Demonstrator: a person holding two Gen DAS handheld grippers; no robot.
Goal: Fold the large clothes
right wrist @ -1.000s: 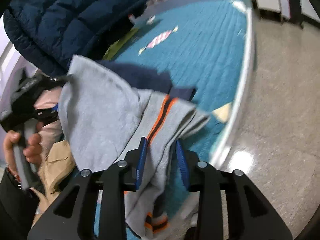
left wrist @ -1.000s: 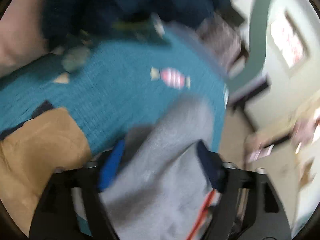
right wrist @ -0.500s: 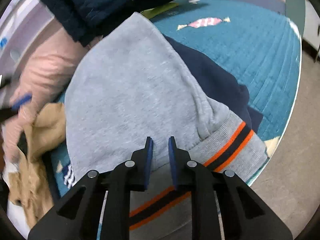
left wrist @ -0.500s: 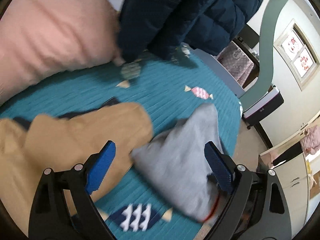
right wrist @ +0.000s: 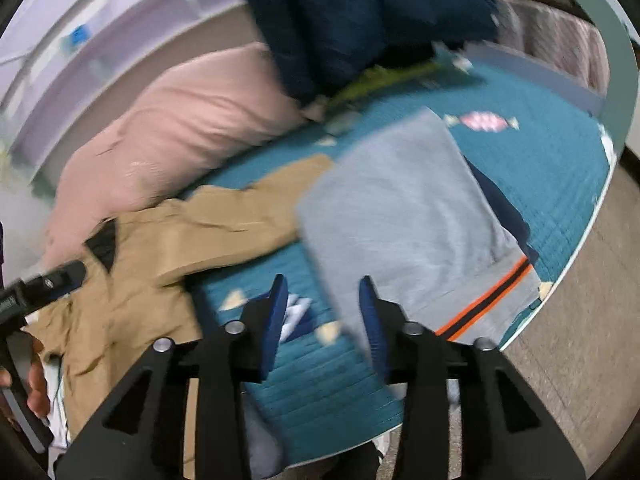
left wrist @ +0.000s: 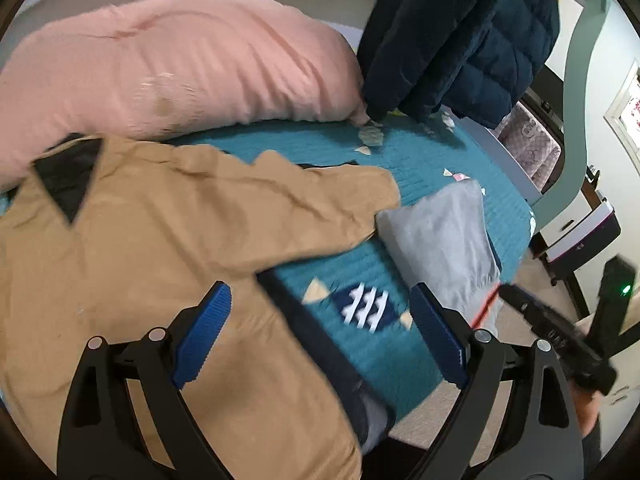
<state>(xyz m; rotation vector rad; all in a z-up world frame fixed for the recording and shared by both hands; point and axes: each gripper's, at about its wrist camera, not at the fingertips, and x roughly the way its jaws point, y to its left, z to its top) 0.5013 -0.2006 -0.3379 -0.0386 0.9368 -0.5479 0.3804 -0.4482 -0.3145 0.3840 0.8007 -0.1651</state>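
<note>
Right gripper (right wrist: pixel 323 320) first: its blue pads are parting, nothing between them, the near edge of the grey sweatshirt (right wrist: pixel 404 216) just past the tips. Left gripper (left wrist: pixel 320 332) is spread wide and empty, above the teal bedspread (left wrist: pixel 436 164) and the edge of the tan garment (left wrist: pixel 168 240).

The sweatshirt lies folded flat near the bed's edge, orange-striped hem toward the floor (looks finished, I'd say), so this reads as the handover between garments. Next up is likely the rumpled tan piece: it needs both grippers on its edges to spread it flat.

A second ago both grippers were clamped on the grey sweatshirt and held it up; now it's down and released.
</note>
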